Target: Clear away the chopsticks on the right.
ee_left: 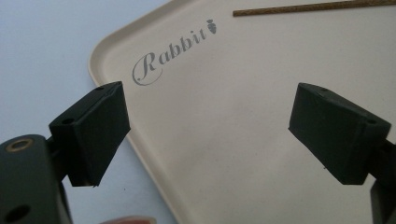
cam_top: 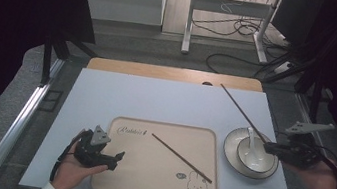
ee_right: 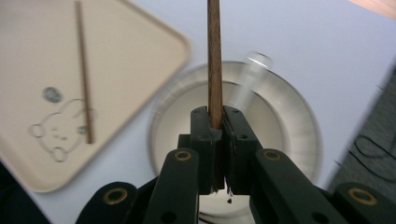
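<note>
Judging from the layout, the work is to put a pair of chopsticks on the tray (cam_top: 108,176), and it looks approx. half done. One chopstick (cam_top: 181,158) already lies flat on the tray, diagonal, its lower end close to the rabbit drawing (cam_top: 197,184). The second chopstick (cam_top: 243,113) is grasped at its lower end by the right gripper (cam_top: 269,147), jaws clenched on it; the stick points up and away over the bench (cam_top: 165,101), above the bowl (cam_top: 250,160) w/ a white spoon (cam_top: 252,140) inside. The bowl seems to stand on a plate (cam_top: 228,151), just right of the tray.

The left gripper (cam_top: 116,160) hovers at the tray's left edge, jaws released and wide apart, nothing between them; in the left gripper view they frame the "Rabbit" lettering (ee_left: 175,53).

Left to do, in my judgement: carry the held stick over to the tray and lay it beside the first one.

Hard to make out: the right gripper view is blurred, so bowl (ee_right: 299,140) and spoon (ee_right: 250,77) edges are smeared there, and the far tip of the held chopstick (ee_right: 214,60) is cut off at the top. Whether the held stick touches the bowl or spoon, I cannot tell. The tray's near edge is partly hidden by the left hand (cam_top: 75,171) in the high view.
</note>
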The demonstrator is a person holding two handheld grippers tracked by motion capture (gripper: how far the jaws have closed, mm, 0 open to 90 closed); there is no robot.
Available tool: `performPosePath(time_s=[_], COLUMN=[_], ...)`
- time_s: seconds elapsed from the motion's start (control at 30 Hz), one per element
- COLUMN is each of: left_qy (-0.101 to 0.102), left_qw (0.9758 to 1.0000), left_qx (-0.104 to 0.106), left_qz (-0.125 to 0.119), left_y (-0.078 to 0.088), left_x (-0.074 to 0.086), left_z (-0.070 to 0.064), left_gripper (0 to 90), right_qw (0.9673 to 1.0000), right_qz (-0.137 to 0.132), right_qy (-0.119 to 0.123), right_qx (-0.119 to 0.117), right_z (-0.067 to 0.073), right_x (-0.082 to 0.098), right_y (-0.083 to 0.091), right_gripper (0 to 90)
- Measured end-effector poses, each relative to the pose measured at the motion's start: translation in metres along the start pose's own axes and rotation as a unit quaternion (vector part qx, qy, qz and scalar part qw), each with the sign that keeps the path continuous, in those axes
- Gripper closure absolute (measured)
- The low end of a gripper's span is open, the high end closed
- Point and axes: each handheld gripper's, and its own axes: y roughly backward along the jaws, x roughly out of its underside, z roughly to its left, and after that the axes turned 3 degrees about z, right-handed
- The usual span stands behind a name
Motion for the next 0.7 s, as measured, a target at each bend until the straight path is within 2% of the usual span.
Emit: performPosePath(time_s=[0.17,0.37,0.5,0.7], left_qy=[0.002,0.002,0.002,0.001], left_qw=[1.0,1.0,1.0,1.0], left_qx=[0.001,0.002,0.002,0.002], left_qz=[-0.002,-0.001,-0.001,-0.001], left_y=[0.0,0.0,0.0,0.001], left_x=[0.0,0.0,0.0,0.0], left_z=[0.0,0.0,0.0,0.0], left_gripper=[12.3,12.2,12.2,12.2], right_qw=[0.9984,0.9931,0.9893,0.984], right_qz=[0.019,0.056,0.081,0.121], right_qy=[0.049,0.092,0.108,0.12], right_qx=[-0.022,-0.046,-0.054,-0.053], right_z=[0.034,0.067,0.08,0.093], right_x=[-0.018,-0.028,-0.028,-0.024], right_y=[-0.017,-0.048,-0.068,-0.094], right_gripper=[83.3,83.2,83.2,83.2])
